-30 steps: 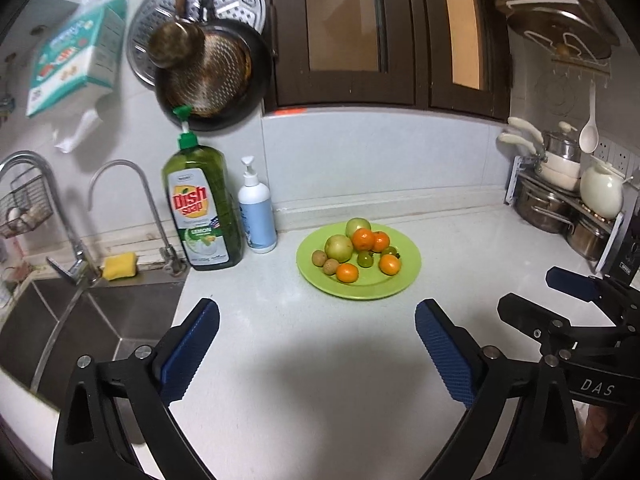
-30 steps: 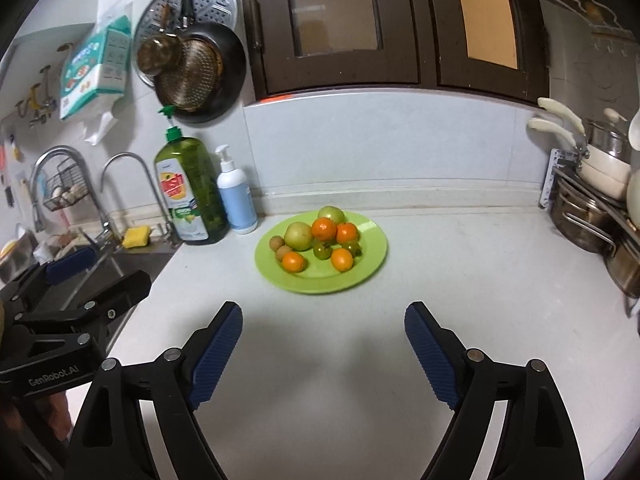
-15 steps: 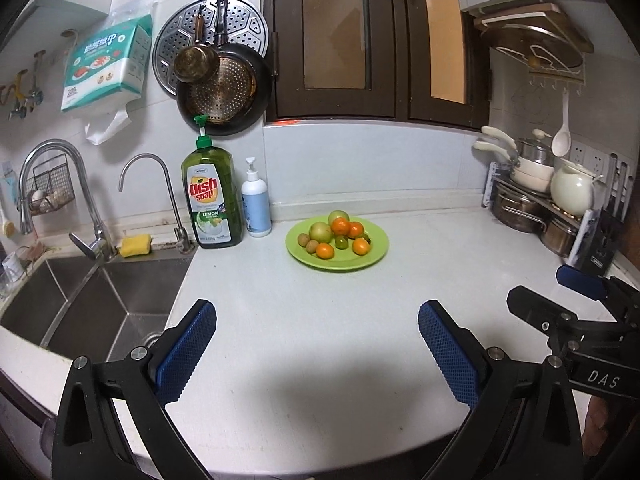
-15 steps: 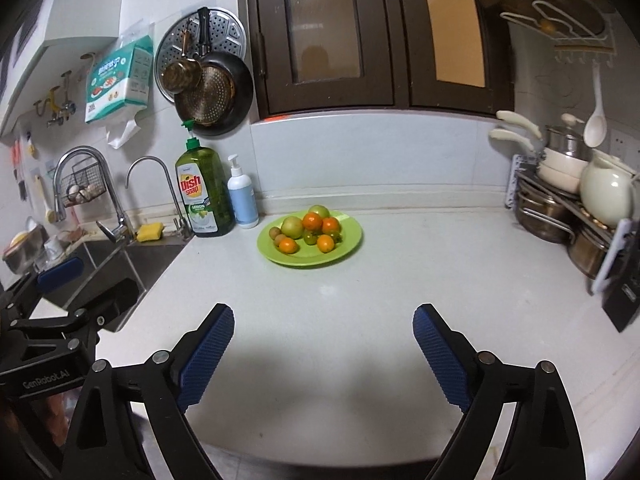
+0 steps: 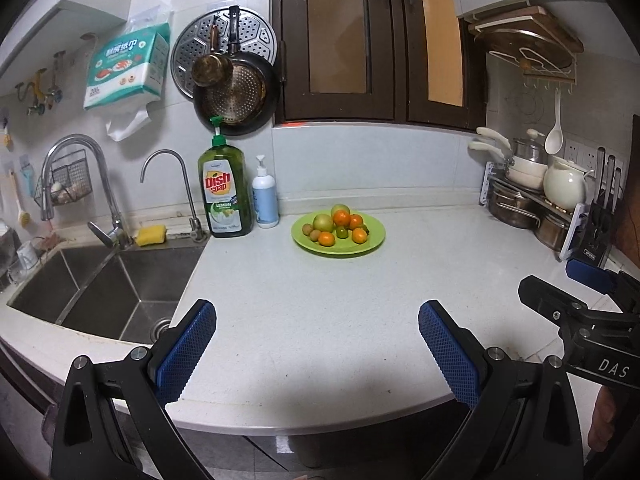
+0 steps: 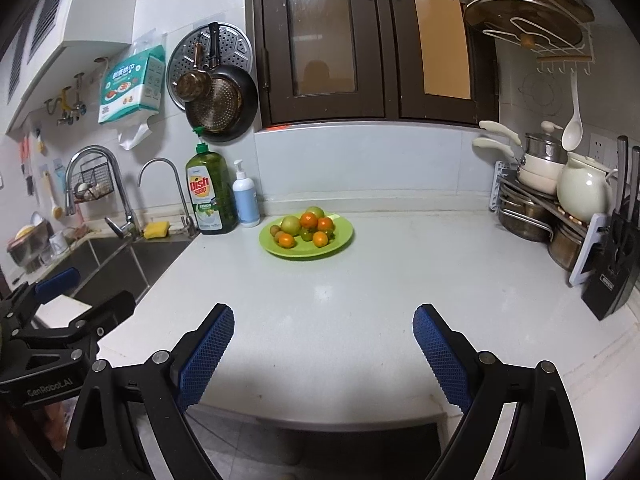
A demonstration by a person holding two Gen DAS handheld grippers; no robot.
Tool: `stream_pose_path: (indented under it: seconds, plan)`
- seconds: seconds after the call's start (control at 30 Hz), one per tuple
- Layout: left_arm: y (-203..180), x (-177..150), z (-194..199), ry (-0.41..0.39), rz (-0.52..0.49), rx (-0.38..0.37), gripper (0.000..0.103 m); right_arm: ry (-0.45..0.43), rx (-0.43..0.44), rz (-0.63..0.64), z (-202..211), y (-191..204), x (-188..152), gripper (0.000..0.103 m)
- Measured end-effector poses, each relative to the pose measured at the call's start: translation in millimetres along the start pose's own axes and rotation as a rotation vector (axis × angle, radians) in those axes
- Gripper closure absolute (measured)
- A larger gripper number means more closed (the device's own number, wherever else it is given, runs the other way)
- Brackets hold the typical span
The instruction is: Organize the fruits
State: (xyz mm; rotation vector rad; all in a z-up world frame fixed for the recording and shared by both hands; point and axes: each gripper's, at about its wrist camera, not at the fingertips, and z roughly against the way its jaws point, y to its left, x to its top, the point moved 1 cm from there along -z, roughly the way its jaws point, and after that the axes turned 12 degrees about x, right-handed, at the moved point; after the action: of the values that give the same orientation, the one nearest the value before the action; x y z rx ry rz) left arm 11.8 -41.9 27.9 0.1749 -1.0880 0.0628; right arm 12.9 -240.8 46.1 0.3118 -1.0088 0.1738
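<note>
Now, left tongs point(image 5: 316, 344): jaws wide apart, nothing between them.
Right tongs point(image 6: 323, 346): just been opening, jaws wide, empty.
Fruits point(image 5: 335, 227): piled on green plate point(image 5: 372, 240).
Plate: on white surface point(image 5: 320, 300), far side, beside dish soap bottle point(image 5: 225, 196).

Hard to see – parts that hide or get cut off

The small brown fruits point(image 5: 311, 233) on the round green plate point(image 5: 372, 240) are too tiny to name – and the steel sink point(image 5: 92, 280) runs off the left edge behind a black gripper arm.
</note>
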Motion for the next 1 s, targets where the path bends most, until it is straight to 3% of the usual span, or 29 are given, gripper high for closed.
stream_pose_path:
  seconds: [1.0]
  plan:
    - [3, -7, 22, -0.018, 0.011, 0.026, 0.000, -0.024, 0.028, 0.035, 17, 6, -2, 0.011]
